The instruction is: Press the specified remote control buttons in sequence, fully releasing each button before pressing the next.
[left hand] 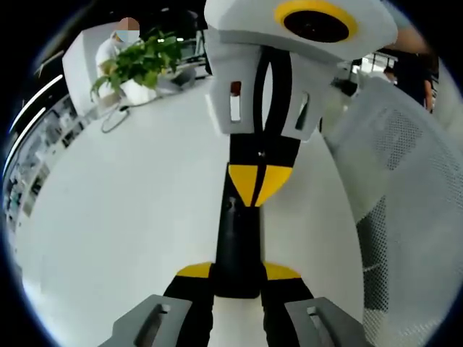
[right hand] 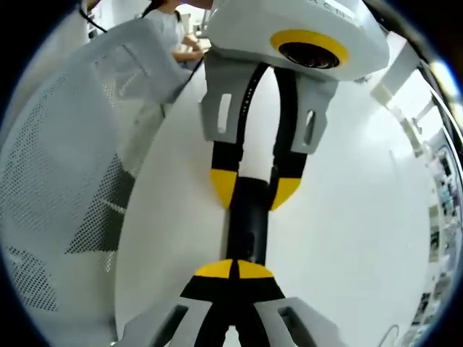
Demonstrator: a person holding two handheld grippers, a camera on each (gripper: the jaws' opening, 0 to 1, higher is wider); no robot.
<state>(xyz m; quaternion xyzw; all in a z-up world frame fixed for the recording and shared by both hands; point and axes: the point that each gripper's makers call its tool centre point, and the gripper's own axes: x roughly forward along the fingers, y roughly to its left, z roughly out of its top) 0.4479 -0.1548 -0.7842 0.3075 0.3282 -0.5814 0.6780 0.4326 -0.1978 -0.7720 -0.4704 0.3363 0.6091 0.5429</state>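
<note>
A slim black remote (left hand: 237, 246) lies lengthwise on the white table (left hand: 123, 217). My left gripper (left hand: 237, 271) is shut on its near end, one yellow tip on each side. My right gripper (left hand: 258, 184) comes in from the far side, its yellow tips pressed together and touching the remote's top face. In the right gripper view the shut right gripper (right hand: 235, 269) rests on the remote (right hand: 249, 231), and the left gripper (right hand: 255, 189) clamps the remote's far end from both sides. Which button lies under the tips is hidden.
A white mesh chair (left hand: 405, 181) stands against the table edge and also appears as the mesh chair (right hand: 65, 181). A potted plant (left hand: 141, 61) and a loose cable (left hand: 112, 123) sit at the far side. A seated person (right hand: 170, 29) is beyond the table (right hand: 347, 217).
</note>
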